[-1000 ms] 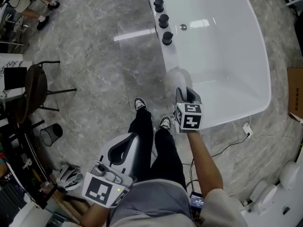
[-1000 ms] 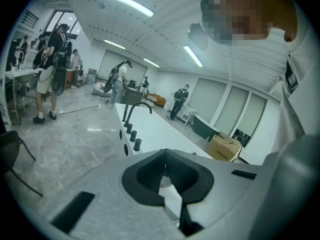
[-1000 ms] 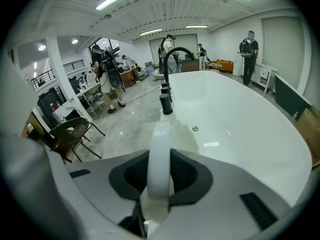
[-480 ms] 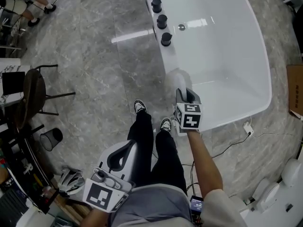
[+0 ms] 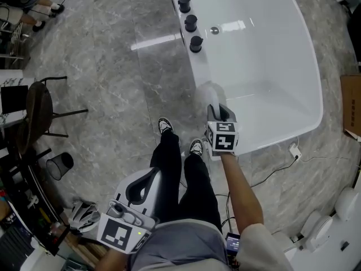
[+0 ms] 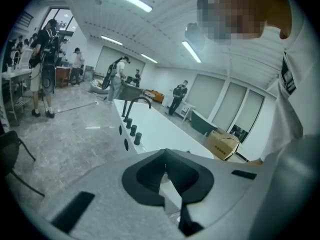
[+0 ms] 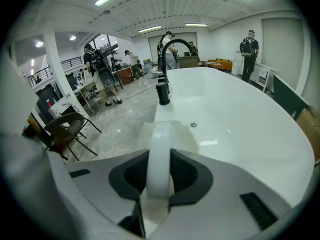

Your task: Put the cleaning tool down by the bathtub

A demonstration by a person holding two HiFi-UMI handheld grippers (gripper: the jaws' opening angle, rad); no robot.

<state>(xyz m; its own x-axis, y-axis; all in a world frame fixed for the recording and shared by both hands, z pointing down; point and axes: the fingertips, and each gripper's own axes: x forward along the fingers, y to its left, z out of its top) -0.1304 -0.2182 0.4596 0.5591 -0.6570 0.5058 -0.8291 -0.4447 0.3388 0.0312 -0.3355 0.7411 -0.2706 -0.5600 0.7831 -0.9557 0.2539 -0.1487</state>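
The cleaning tool (image 5: 212, 93), white with a pale pad at its far end, is seen at the centre of the head view, over the near left corner of the bathtub (image 5: 271, 55). Whether the pad touches the rim cannot be told. Its white handle is clamped between the jaws of the right gripper (image 5: 221, 116), as is shown plainly in the right gripper view. No brand is seen on the tool. Black and white square markers are carried on the gripper's cube (image 5: 224, 138), and the print on a cardboard box (image 6: 223, 143) at the right of the left gripper view is too small to be read.

Against the frame a second ago, almost nothing is changed. The tool is held in the same place at the tub corner, the grip is kept as it was, and the black tap knobs (image 5: 196, 43) are shifted slightly upward in the frame.

The right forearm (image 5: 242, 191) is stretched up from the lower right, bare to the elbow. The left gripper (image 5: 148, 180) is held low at the lower left beside the person's legs (image 5: 172, 162), its jaws brought together at the tips with nothing between them.
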